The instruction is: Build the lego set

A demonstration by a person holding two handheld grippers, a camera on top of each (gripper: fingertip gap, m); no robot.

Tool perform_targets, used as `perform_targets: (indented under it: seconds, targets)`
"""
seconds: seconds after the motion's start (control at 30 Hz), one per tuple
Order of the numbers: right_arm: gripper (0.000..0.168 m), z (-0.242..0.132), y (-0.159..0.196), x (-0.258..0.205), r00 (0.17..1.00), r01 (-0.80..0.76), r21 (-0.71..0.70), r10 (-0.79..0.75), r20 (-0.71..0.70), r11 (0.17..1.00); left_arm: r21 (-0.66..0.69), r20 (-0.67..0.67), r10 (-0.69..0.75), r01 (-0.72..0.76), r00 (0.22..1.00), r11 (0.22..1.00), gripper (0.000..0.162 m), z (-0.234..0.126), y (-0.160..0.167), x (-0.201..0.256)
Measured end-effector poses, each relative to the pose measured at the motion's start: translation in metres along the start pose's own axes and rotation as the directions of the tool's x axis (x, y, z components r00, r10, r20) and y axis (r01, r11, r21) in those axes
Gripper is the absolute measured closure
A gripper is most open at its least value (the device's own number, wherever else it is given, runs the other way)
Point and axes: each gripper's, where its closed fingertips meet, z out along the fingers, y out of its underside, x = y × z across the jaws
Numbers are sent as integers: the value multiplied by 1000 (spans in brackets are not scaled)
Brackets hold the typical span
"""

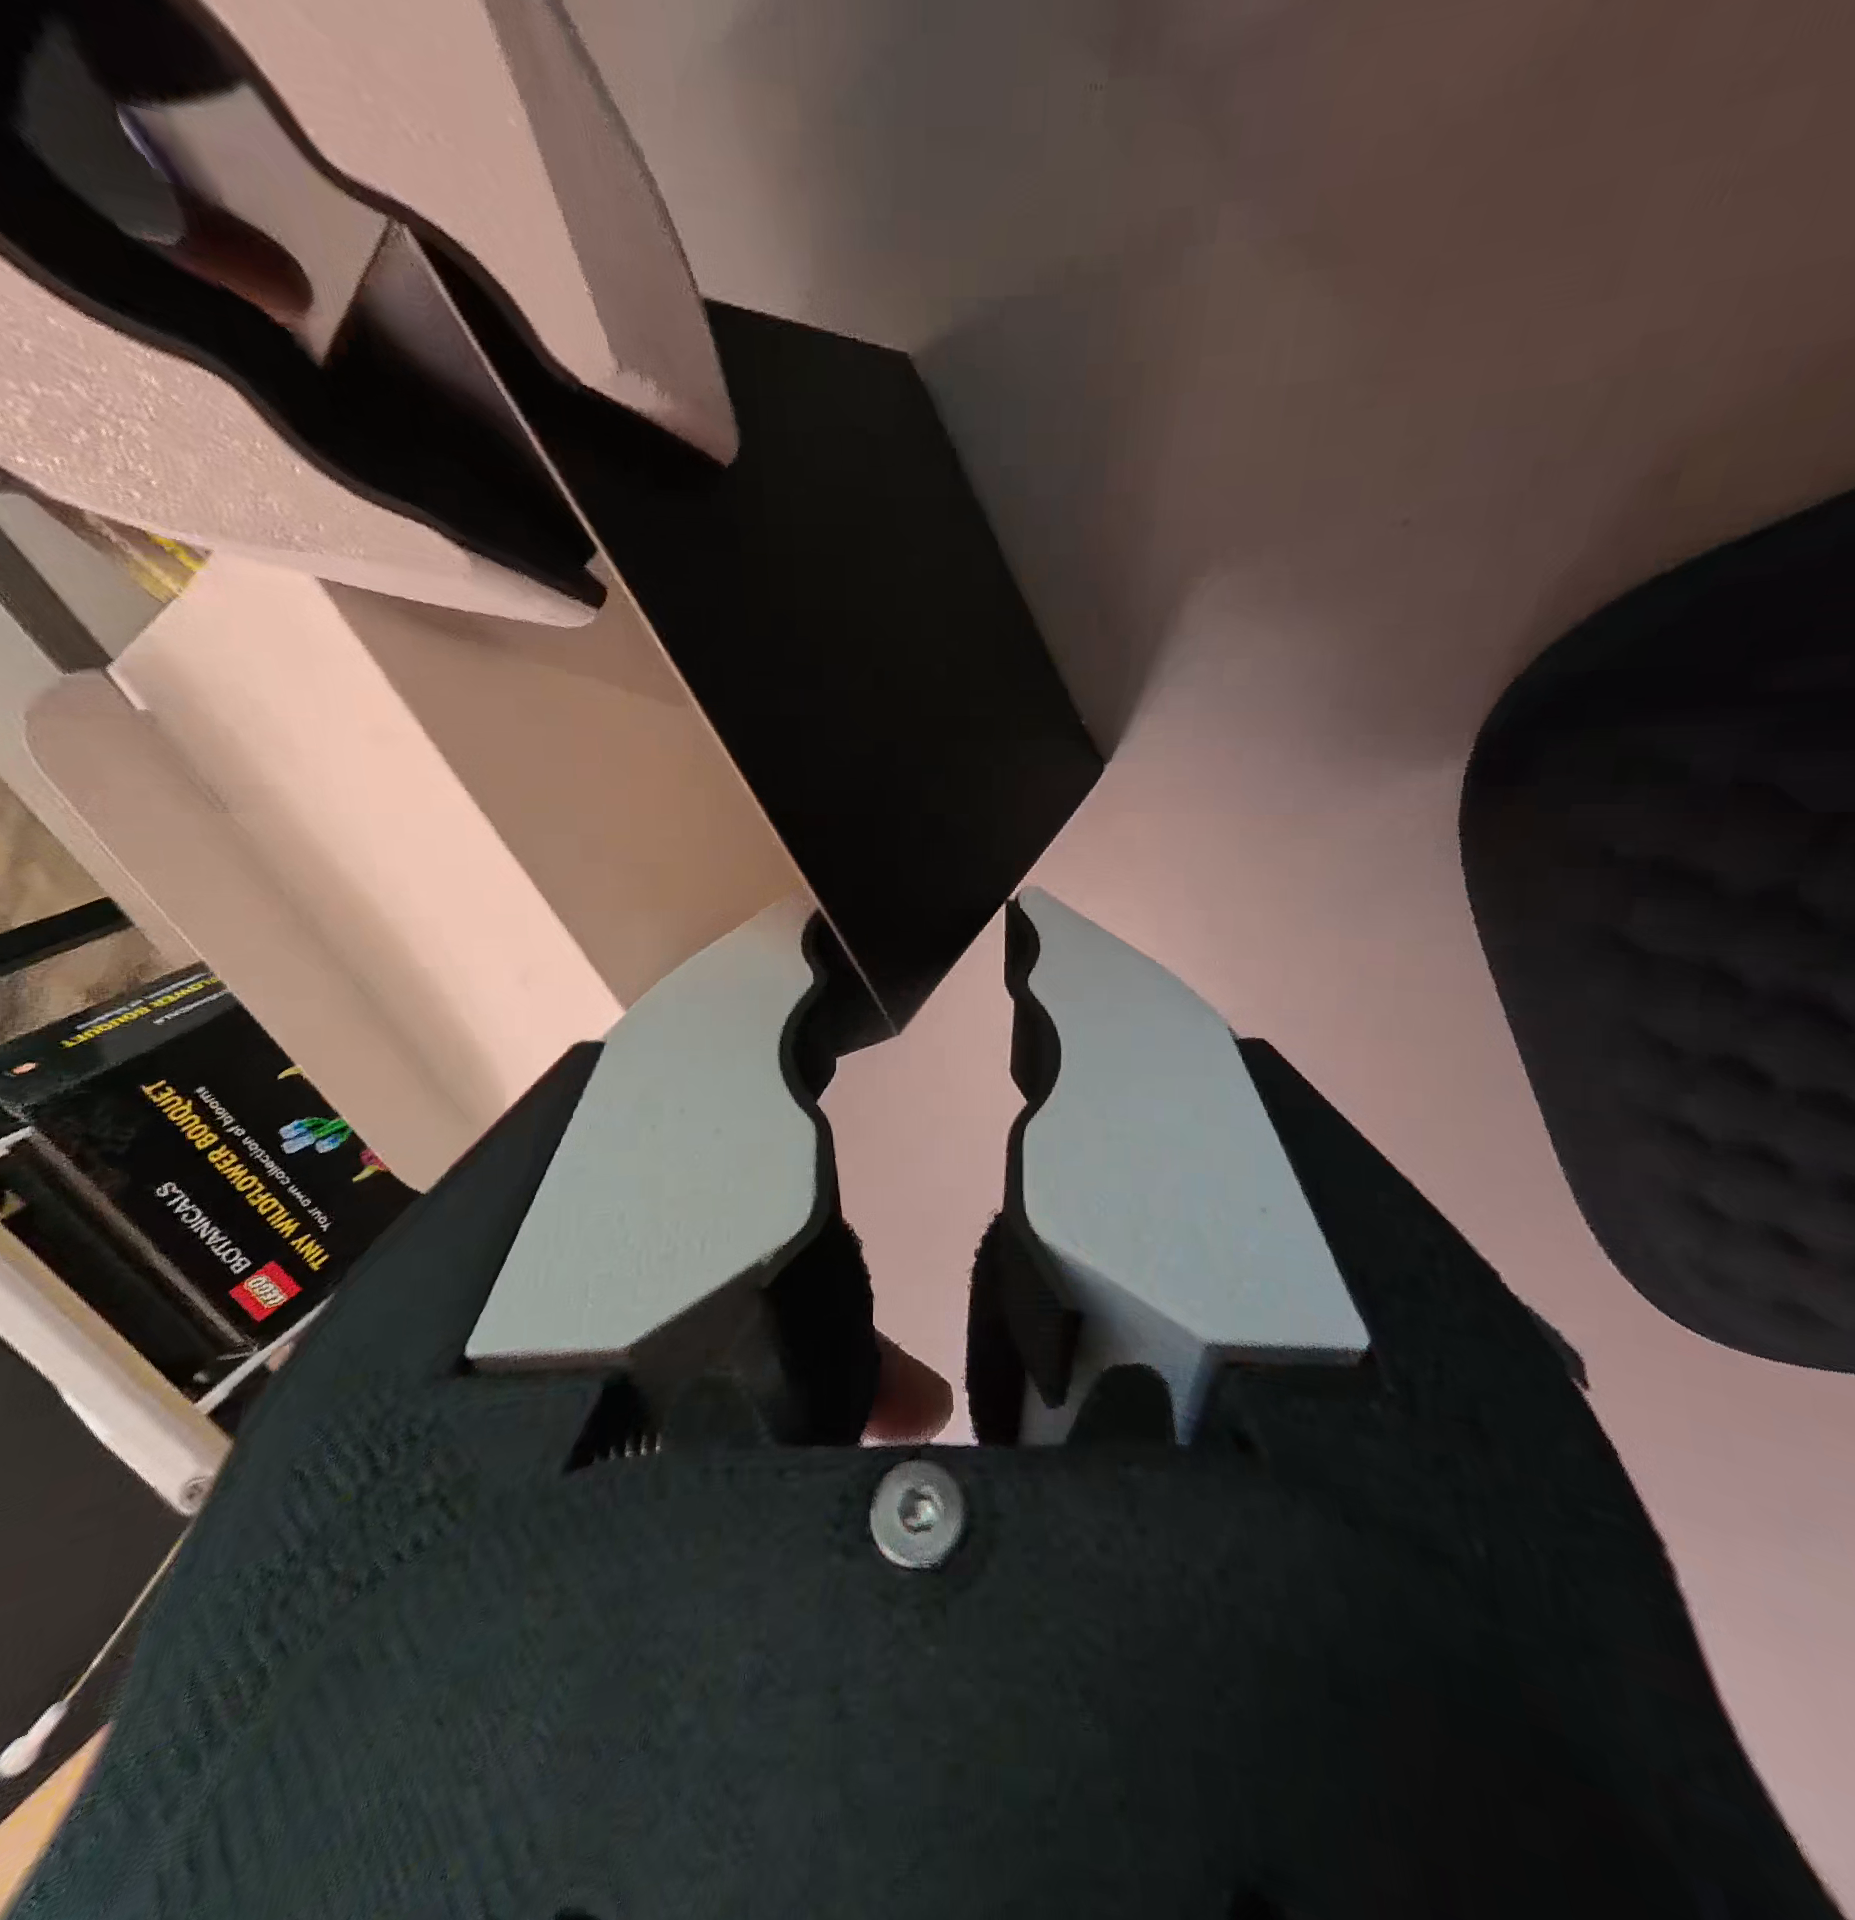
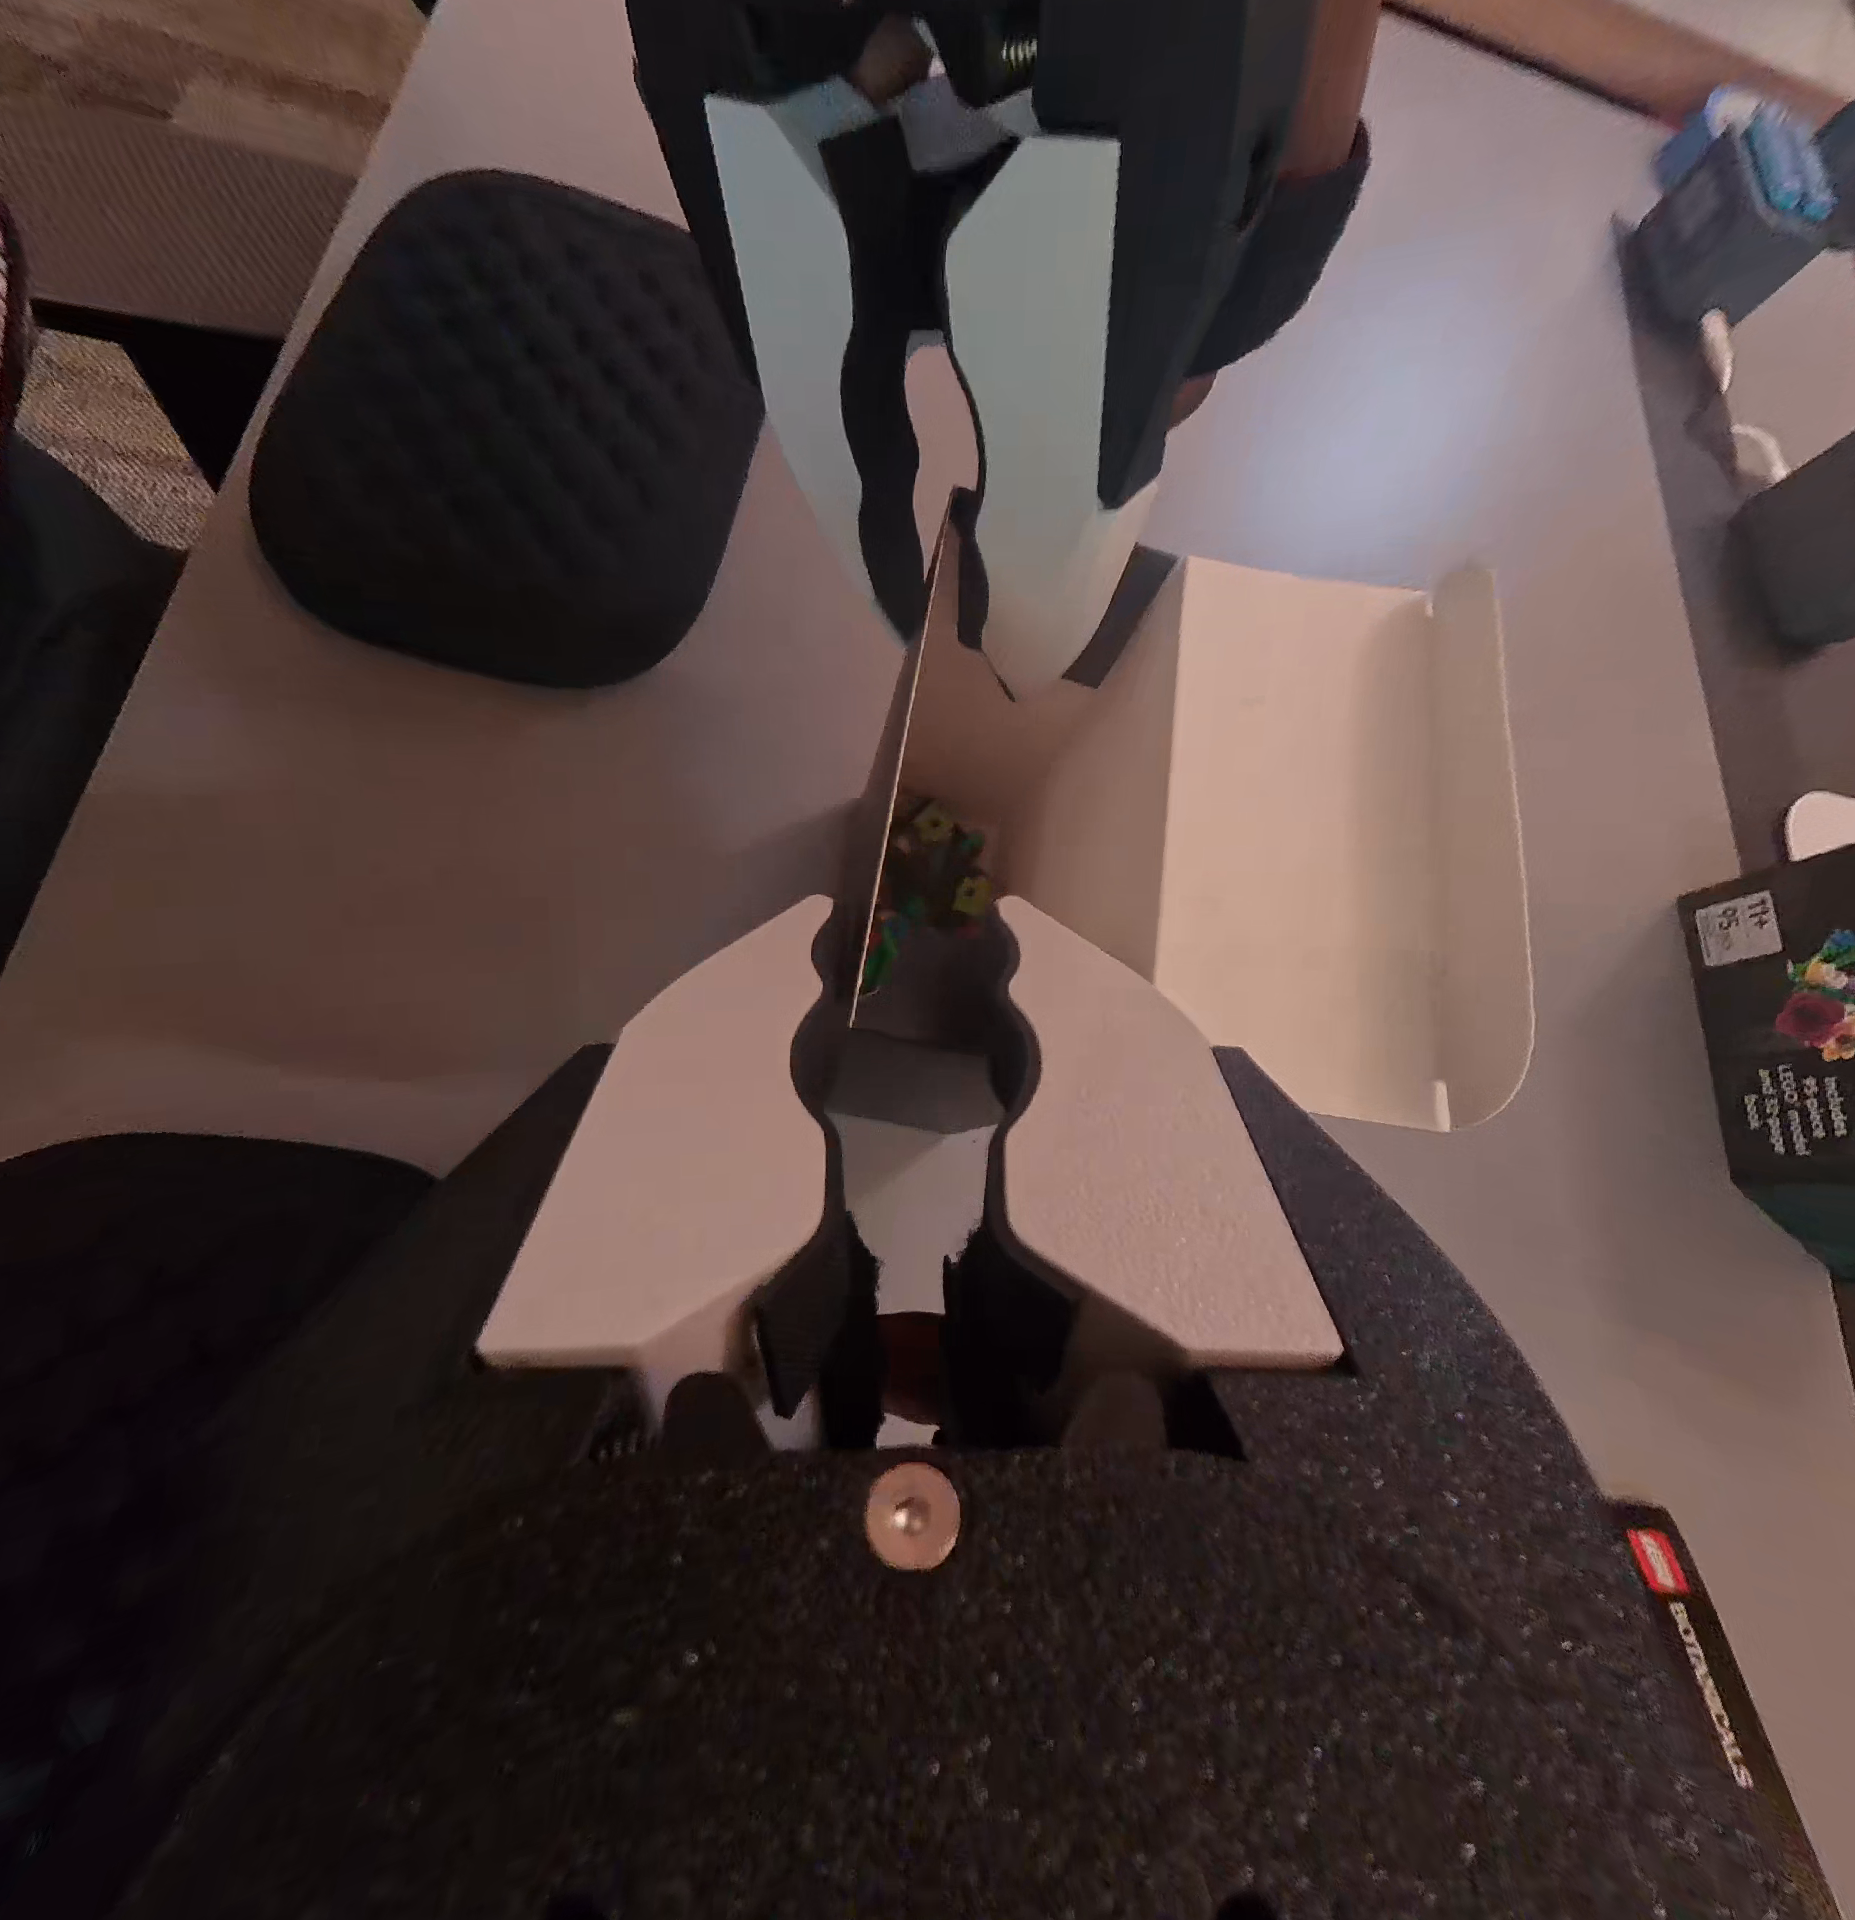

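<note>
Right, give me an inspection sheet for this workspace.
Surface: white table.
Job's things: open box, flaps out, coloured bricks inside.
Clutter: black pad; second pad; printed box on the right; dark devices far right.
Grippers: left gripper open, straddling the open box's upright wall; right gripper fingers apart around its near end, grip unclear.
Cables: possibly a white cord by the devices, blurred.
Surroundings: beige textured surface beyond the table.
</note>
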Motion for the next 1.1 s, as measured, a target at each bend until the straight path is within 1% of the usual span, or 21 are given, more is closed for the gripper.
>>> perform_targets:
  seconds: [0.07,0.17,0.23,0.3,0.37,0.4,0.47,0.5,0.53,0.63,0.7,0.77,0.83,0.9,0.97,1.0,1.03,1.07,1.1]
  targets:
    - [143,0,2,-2,1000,-25,-61,26,16,998,4,-4,-7,7,1000,1000,132,0,1,1]
    - [130,-2,6,-12,991,-80,-191,98,87,978,10,-23,-22,22,1000,1000,129,-1,-1,4]
    - [123,-4,9,-17,983,-84,-286,127,134,954,-1,-31,-27,26,999,1000,127,-1,0,4]
    - [123,-6,13,-19,979,-62,-374,130,159,925,-3,-43,-35,35,998,999,127,-1,0,5]
    - [122,-7,15,-20,976,-40,-432,128,176,901,3,-55,-55,56,997,998,128,-1,0,5]
    - [121,-7,15,-20,976,-14,-435,107,191,901,9,-53,-65,66,996,998,127,-1,0,4]
    - [109,-5,13,-23,976,29,-400,61,211,916,53,-35,-99,101,994,993,121,1,0,1]
    - [106,-4,11,-24,976,29,-375,54,209,927,97,-31,-134,136,991,986,115,1,-3,1]
    - [103,-4,9,-25,977,21,-341,53,207,940,150,-28,-172,174,985,973,113,0,-7,0]
    - [102,-6,-4,-22,987,13,-207,21,161,978,321,5,-262,247,965,914,111,-8,-18,-3]
    - [102,-12,-15,-16,995,6,-96,4,99,995,451,45,-341,285,939,846,107,-21,-23,-10]
    - [103,-23,-31,-10,1000,-17,49,16,24,999,594,81,-452,321,888,738,106,-39,-24,-21]
    - [103,-37,-43,-7,997,-43,199,54,-53,979,732,86,-566,333,820,595,106,-60,-20,-29]
    - [101,-51,-47,3,976,-91,335,150,-156,938,838,58,-683,337,728,429,101,-77,-10,-37]
    - [93,-61,-40,16,926,-177,456,304,-224,872,899,-43,-772,362,634,248,89,-83,1,-41]
    - [84,-60,-34,19,900,-230,493,376,-220,839,905,-122,-786,393,607,163,78,-80,2,-41]
    - [77,-55,-26,20,882,-280,501,425,-203,819,894,-202,-782,437,589,98,70,-73,2,-39]
    - [74,-49,-18,21,864,-326,490,465,-193,809,874,-266,-777,483,571,56,64,-63,1,-39]
    - [70,-42,-11,23,848,-365,472,496,-188,803,852,-311,-771,523,555,33,61,-52,1,-38]
